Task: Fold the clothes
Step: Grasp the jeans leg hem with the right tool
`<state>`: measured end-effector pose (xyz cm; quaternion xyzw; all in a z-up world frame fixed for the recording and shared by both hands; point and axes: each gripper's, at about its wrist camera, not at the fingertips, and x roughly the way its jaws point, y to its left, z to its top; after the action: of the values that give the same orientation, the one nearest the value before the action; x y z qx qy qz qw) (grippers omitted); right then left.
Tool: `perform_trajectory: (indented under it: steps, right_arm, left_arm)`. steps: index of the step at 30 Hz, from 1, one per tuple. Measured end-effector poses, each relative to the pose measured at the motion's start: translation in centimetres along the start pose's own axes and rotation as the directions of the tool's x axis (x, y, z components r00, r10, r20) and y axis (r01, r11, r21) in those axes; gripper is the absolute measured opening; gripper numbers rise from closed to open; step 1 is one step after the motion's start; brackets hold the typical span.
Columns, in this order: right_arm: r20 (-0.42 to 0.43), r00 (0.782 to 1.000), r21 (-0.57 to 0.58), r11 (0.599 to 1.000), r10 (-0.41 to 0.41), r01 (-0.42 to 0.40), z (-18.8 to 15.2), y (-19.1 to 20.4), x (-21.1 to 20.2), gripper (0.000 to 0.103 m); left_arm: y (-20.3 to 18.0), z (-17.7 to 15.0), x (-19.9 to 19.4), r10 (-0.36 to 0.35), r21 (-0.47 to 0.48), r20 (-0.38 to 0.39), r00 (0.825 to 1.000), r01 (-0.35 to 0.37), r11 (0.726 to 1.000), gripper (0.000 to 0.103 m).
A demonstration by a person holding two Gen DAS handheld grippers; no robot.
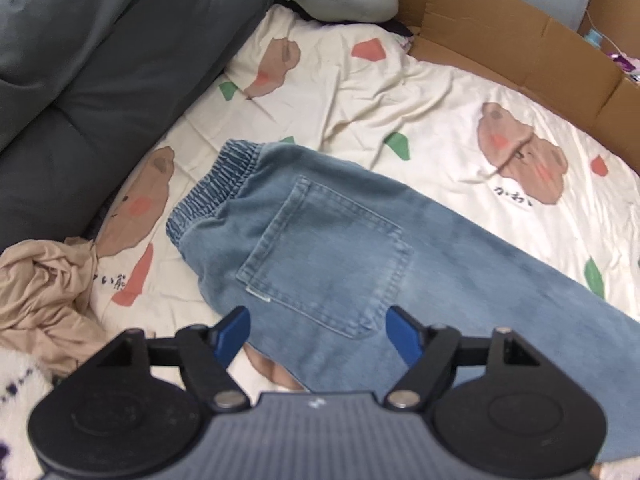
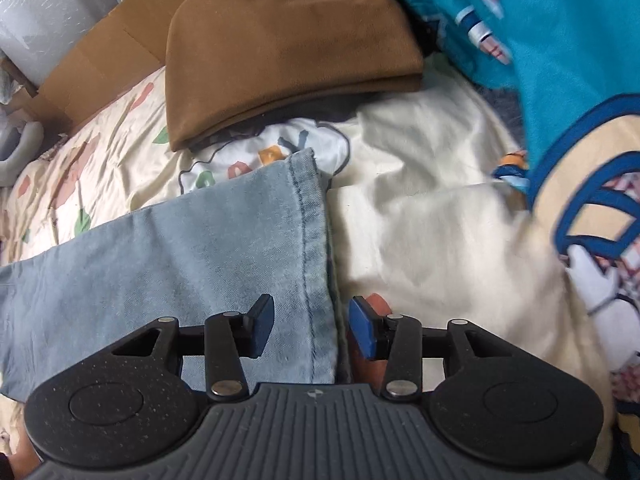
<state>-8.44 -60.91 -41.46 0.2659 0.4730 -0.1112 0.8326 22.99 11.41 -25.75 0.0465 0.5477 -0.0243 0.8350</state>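
So the jeans are laid out flat on the bed sheet, back pocket up, halved lengthwise by the look of it, which makes sense if the next fold goes end to end. Left claw hangs over the seat just below the pocket, tilted steeply down, wide open with nothing in it. Right claw sits over the leg hem, also angled down, its jaws partly open and straddling the hem edge but not pinching it. A folded brown garment lies just past the hem.
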Motion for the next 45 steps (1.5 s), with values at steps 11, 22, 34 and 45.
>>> perform_trajectory:
  steps: [11, 22, 34, 45]
  right_arm:
    - [-0.055, 0.981, 0.139, 0.974, 0.188, -0.179, 0.6, -2.8, 4.1, 0.059]
    - [-0.055, 0.919, 0.176, 0.91, 0.39, -0.375, 1.0, -2.7, 1.3, 0.05]
    - [-0.083, 0.92, 0.118, 0.92, 0.384, -0.373, 1.8, -2.4, 2.0, 0.05]
    - [-0.113, 0.904, 0.27, 0.888, 0.412, -0.372, 1.5, -4.9, 6.5, 0.049]
  left_arm:
    - [-2.0, -2.5, -4.2, 0.023, 0.011, -0.022, 0.999, -0.023, 1.0, 0.082]
    - [-4.2, -4.2, -3.8, -0.015, 0.023, -0.039, 0.999, 0.016, 1.0, 0.082]
    - [-3.9, -4.7, -2.4, -0.002, 0.017, -0.066, 0.998, 0.003, 1.0, 0.082]
    - [-4.5, -5.1, -1.4, -0.008, 0.025, -0.091, 0.996, 0.01, 1.0, 0.082]
